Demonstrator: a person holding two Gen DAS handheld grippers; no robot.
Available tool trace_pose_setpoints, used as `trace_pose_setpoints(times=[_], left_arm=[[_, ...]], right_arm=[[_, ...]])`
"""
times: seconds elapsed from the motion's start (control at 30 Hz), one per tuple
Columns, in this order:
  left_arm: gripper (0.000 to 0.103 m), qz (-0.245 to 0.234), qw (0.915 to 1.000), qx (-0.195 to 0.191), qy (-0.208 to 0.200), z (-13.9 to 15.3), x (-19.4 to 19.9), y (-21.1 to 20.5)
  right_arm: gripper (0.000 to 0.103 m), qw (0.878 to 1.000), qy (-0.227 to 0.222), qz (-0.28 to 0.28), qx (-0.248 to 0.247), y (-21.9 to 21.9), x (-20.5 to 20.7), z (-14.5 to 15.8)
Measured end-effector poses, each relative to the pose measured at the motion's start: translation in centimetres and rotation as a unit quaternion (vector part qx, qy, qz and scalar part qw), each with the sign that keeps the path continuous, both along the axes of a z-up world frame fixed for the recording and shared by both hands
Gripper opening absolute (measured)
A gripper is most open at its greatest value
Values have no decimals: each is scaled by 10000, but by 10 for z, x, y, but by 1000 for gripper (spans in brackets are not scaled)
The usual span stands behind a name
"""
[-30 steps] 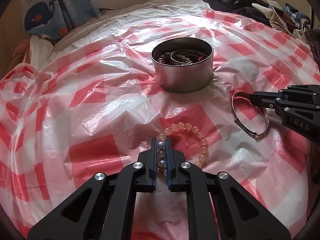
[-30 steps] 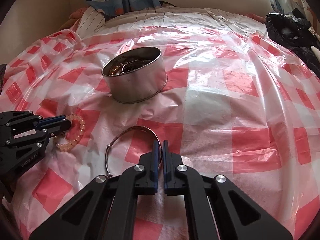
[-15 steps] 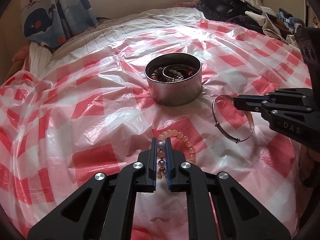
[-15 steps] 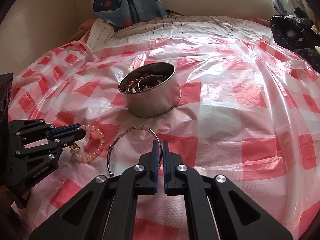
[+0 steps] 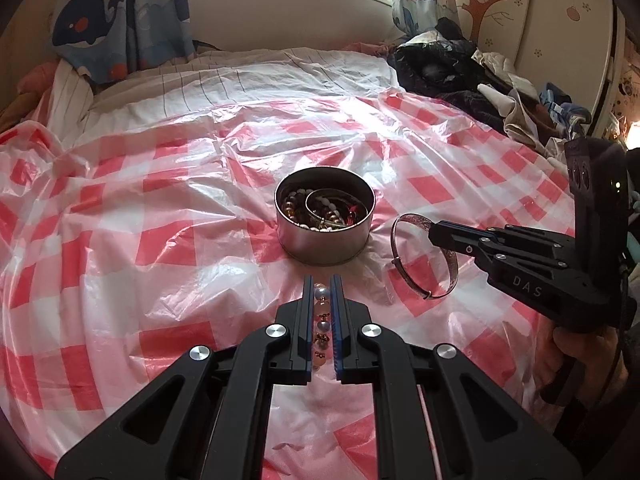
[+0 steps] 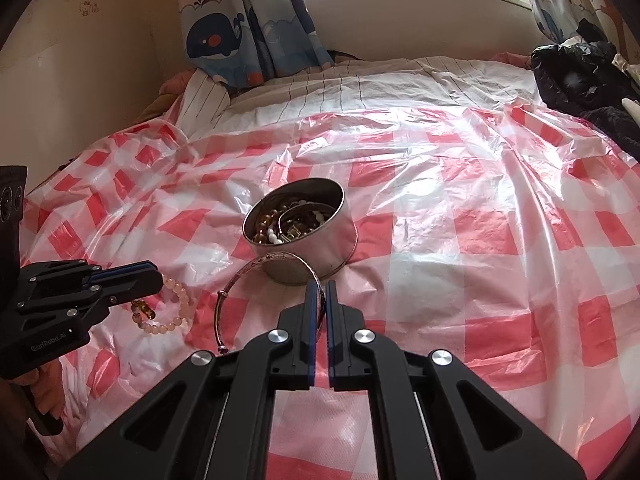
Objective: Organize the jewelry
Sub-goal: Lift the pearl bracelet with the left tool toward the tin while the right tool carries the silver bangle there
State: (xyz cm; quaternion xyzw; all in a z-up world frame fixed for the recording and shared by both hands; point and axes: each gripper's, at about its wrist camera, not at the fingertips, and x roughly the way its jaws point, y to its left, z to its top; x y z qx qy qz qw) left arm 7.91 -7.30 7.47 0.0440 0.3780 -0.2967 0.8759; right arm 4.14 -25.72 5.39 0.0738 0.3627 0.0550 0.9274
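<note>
White capital letters "DAS" stand on the flank of the black plastic right tongs [image 5: 434, 235], seen in the left wrist view at about four o'clock from the round silver metal tin [image 5: 325, 236]. In the right wrist view, a small pale brand word runs along the lower body of the black plastic left tongs [image 6: 158, 280], at about eight o'clock from that tin [image 6: 300, 240]; it looks like "GenRobot.AI", though the letters are too small and blurred to be sure. No lettering can be read on the tin, on the bracelets, or on the blue whale-print curtain [image 6: 224, 24] at eleven o'clock.
</note>
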Motion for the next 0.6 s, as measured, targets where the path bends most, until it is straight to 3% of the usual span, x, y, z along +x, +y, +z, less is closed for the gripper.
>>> trace_pose_setpoints(times=[0.6], left_arm=[[7,-244,9981,-461,-322,51,43,-44]], right_arm=[[5,9994,-316,-115,-96,-12,24,25]])
